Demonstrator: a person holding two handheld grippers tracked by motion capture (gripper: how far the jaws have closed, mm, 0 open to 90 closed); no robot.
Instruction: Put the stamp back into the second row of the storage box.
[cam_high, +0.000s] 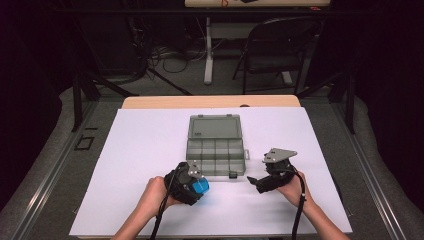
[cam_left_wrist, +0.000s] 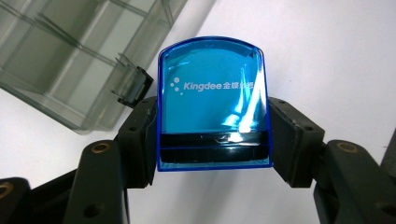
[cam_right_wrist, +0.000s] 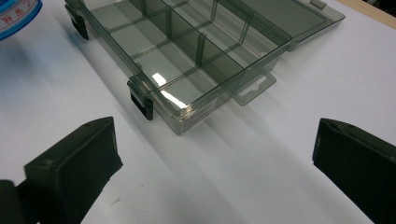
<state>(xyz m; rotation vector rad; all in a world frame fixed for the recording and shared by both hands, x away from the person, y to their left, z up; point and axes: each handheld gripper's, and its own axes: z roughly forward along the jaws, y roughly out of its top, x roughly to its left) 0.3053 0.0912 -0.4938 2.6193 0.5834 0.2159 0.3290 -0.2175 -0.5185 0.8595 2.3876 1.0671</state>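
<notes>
The blue stamp (cam_left_wrist: 214, 105) sits clamped between the jaws of the left gripper (cam_high: 192, 184), just in front of the open box (cam_high: 216, 150) on the white table (cam_high: 140, 145). The right gripper (cam_high: 260, 184) hovers beside the box's right front corner, jaws wide apart and empty.
</notes>
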